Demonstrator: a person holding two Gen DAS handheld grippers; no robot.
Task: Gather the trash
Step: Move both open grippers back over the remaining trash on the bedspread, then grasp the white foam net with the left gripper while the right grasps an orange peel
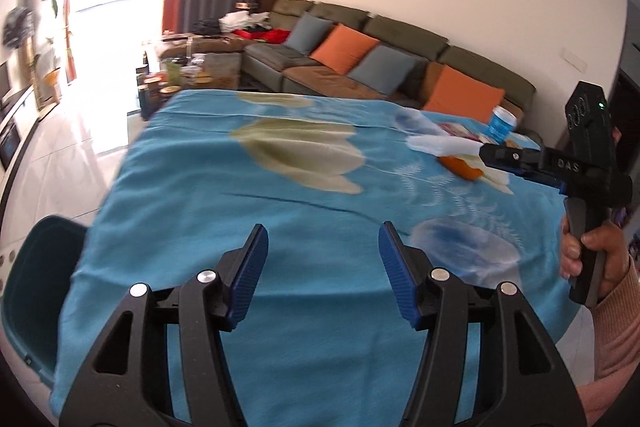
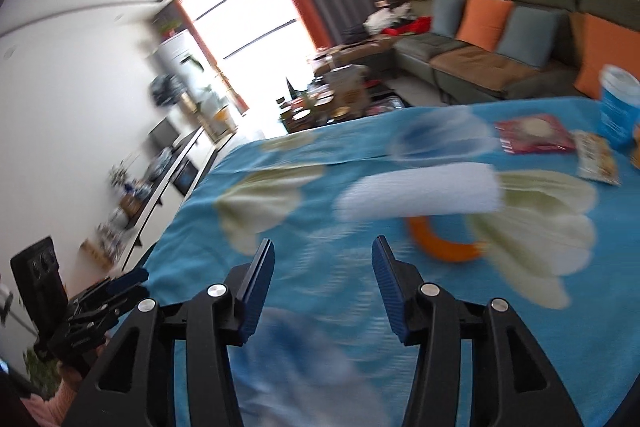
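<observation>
- Left gripper (image 1: 322,239) hangs over the blue flowered tablecloth (image 1: 248,227), jaws apart, nothing between them.
- Right gripper (image 2: 323,253) likewise gapes, empty.
- Ahead of it lie a white tissue (image 2: 420,197) and an orange peel (image 2: 440,247), a blue cup (image 2: 618,107) beyond.

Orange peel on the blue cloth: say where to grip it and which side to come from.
Take the orange peel by the middle of its curved band, one finger inside the curl and one outside, coming from above on the near side. It lies as a thin open arc on the tablecloth, and the white tissue overlaps its far edge. Motion blur hides finer detail.
</observation>
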